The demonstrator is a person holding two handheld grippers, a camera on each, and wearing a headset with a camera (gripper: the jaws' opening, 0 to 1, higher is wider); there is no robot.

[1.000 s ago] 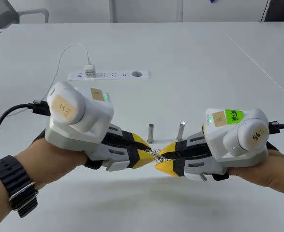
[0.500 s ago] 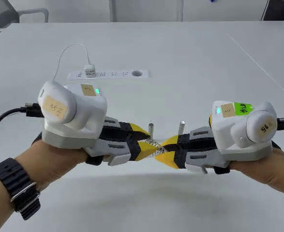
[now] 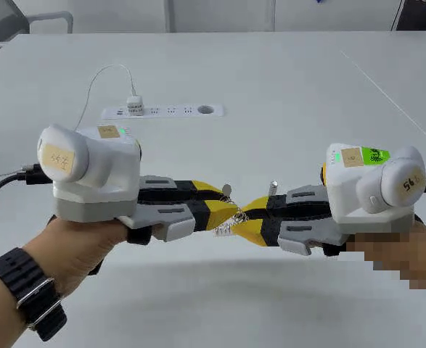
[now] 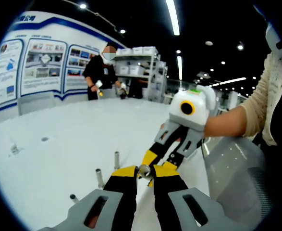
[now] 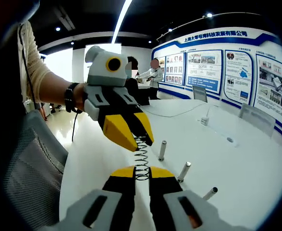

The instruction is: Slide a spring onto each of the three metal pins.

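In the head view, at the centre of the frame, the spring [image 3: 231, 222] is held in the air above the worktop [image 3: 285, 94], spanning the gap between two tips that nearly meet. One end is pinched by the left hand-held gripper [image 3: 226, 216], which enters from the left of the frame. The other end is pinched by the right hand-held gripper [image 3: 250, 217], which enters from the right. Both pairs of jaws are pressed together on the coil. Just behind the tips, the tops of two pins [image 3: 227, 190] can be seen standing upright. In the right gripper view, three pins are seen on the worktop in a slanting row right of centre, near the spring but apart from it. In the left gripper view, they are seen at lower left. A power strip [image 3: 162, 112] lies in the upper left of the head view, with a white plug [image 3: 133, 106] and cable [image 3: 96, 80] attached.
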